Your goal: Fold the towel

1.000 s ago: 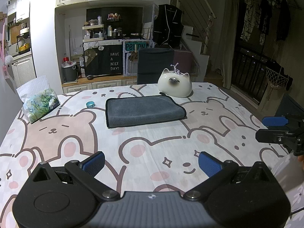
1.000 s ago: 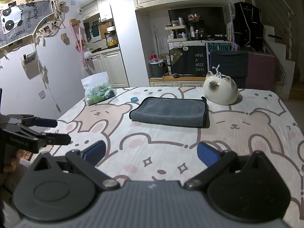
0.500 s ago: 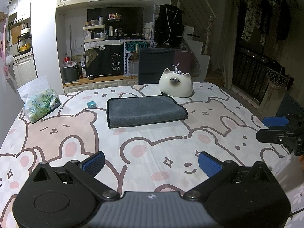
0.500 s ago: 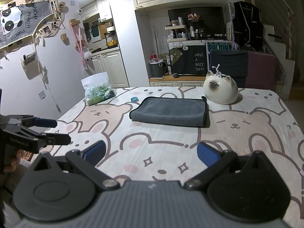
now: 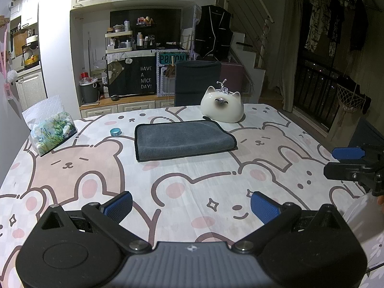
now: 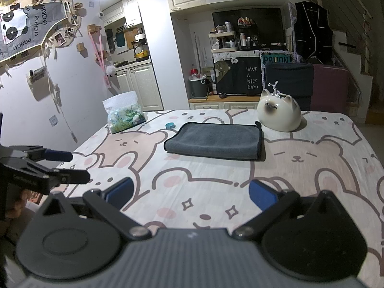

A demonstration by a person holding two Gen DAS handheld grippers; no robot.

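A dark grey towel (image 5: 183,139) lies folded flat in a neat rectangle on the far middle of the bear-print table; it also shows in the right wrist view (image 6: 214,141). My left gripper (image 5: 191,207) is open and empty, low over the near edge, well short of the towel. My right gripper (image 6: 190,194) is open and empty, also near the front edge. Each gripper shows in the other's view: the right one at the right edge (image 5: 348,162), the left one at the left edge (image 6: 64,166).
A white ceramic cat figure (image 5: 222,106) stands just behind the towel's right end. A small teal cap (image 5: 115,132) lies left of the towel. A tissue pack (image 5: 49,129) sits at the far left. The table's cloth (image 5: 192,182) spreads between grippers and towel.
The left wrist view has shifted slightly; the towel and the right gripper have not visibly moved. Both grippers stay open.
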